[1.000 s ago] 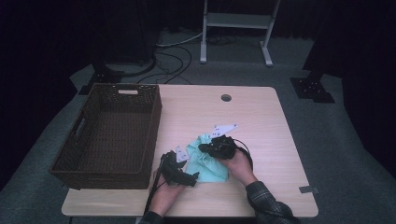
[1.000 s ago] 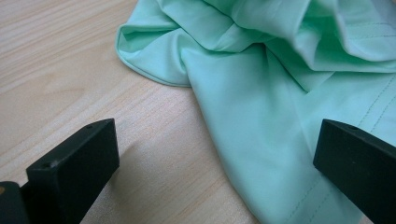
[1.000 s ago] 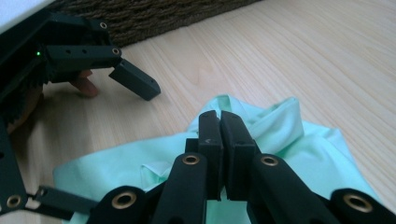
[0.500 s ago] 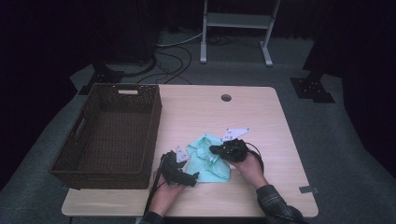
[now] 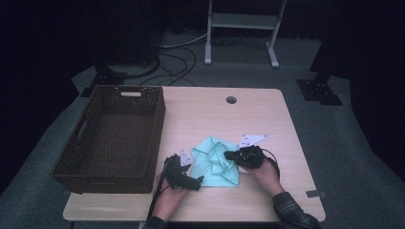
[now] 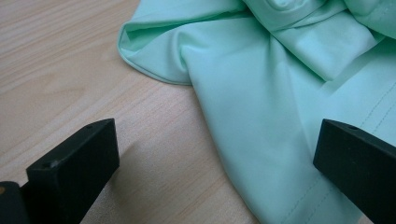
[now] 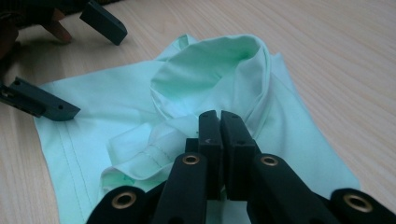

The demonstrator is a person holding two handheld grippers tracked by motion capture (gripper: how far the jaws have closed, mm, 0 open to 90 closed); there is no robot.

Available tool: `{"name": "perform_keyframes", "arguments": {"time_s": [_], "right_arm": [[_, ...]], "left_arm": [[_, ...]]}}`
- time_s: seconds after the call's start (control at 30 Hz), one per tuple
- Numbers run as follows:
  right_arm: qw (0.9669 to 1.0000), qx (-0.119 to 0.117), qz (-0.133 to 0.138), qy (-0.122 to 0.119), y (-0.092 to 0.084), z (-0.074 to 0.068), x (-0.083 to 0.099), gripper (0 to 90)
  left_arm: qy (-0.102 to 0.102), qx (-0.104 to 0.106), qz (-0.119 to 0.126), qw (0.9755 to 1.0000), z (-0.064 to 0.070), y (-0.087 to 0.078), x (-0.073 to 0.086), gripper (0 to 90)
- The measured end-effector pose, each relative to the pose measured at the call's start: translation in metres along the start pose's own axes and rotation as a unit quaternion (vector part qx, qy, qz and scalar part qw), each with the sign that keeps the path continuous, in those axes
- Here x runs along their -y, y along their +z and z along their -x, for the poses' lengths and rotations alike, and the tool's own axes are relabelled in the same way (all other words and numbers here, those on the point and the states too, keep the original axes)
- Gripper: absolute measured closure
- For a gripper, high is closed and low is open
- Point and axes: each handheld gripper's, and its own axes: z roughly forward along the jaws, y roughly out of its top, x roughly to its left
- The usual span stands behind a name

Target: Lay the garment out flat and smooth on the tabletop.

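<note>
The high view is dim, its surroundings falling into near-black, with only the table (image 5: 267, 124) moderately lit. Both gripper views are bright and evenly lit, with soft shadows; the near jaws look slightly blurred.

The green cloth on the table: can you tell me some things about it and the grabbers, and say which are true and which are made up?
1. The mint-green cloth lies crumpled on the wooden table. True.
2. The cloth is inside the wicker basket. False: it lies on the table, right of the basket.
3. The right gripper has its jaws together, over the cloth. True.
4. The left gripper is squeezed shut. False: its jaws stand wide apart, one over bare wood, one over the cloth's edge.
5. The basket holds folded clothes. False: no clothes lie in it.
</note>
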Motion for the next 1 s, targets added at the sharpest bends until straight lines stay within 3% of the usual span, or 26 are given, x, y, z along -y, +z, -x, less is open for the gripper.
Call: {"name": "perform_keyframes", "arguments": {"time_s": [1.0], "right_arm": [[0.9994,0.026,-0.008,0.023,-0.024,0.011,0.02,87.4]], "left_arm": [[0.001,0.0,0.0,1.0,0.0,0.0,0.0,0.0]]}}
